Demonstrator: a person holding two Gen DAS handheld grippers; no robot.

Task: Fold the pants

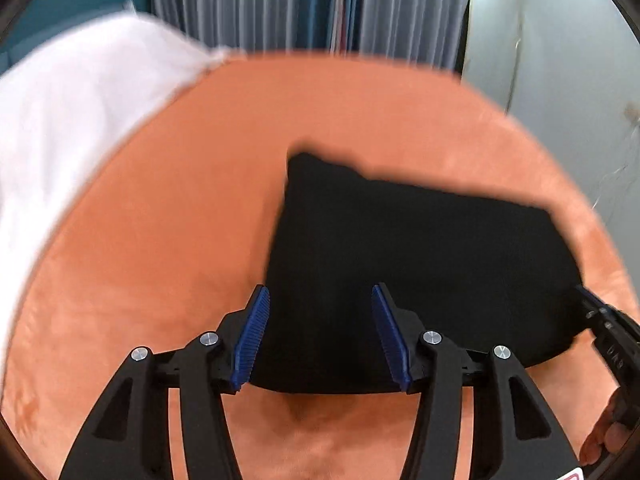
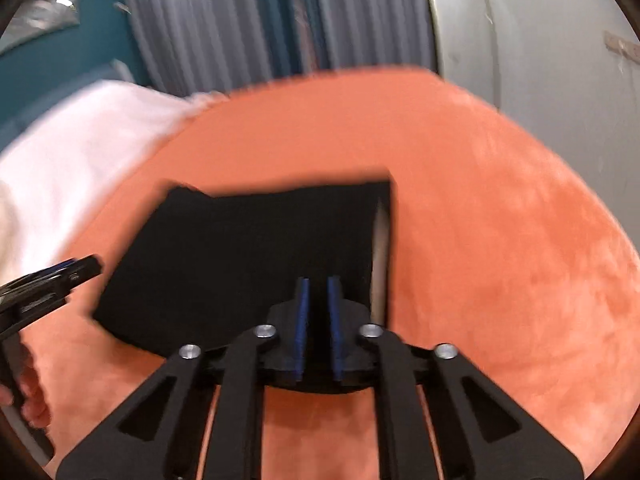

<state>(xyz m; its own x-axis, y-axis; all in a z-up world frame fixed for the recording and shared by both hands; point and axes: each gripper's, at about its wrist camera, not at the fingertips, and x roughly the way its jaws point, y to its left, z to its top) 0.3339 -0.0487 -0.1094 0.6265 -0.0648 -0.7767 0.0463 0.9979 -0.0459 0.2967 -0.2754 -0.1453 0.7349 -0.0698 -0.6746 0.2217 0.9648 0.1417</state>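
- My left gripper (image 1: 320, 332) has its jaws spread wide, the blue pads (image 1: 252, 340) standing apart on either side of the near edge of the pants (image 1: 400, 264); nothing is pinched between them.
- My right gripper (image 2: 319, 328) has its jaws drawn close together, leaving only a narrow slot, and dark cloth fills that slot, so it seems to be gripping the near edge of the pants (image 2: 256, 264).
- The pants are black and folded into a compact, roughly square bundle lying flat on the orange blanket (image 1: 180, 220).
- From the right wrist camera, a pale strip shows along the right edge of the bundle; blur hides what it is.
- Each gripper shows at the edge of the other's view, the left one (image 2: 52, 280) beside the bundle's left side, the right one (image 1: 604, 320) at its right corner.
- A white pillow (image 1: 72, 112) lies at the far left on the blanket.
- Striped curtains (image 1: 280, 4) hang behind, with a pale wall (image 1: 560, 60) to their right.
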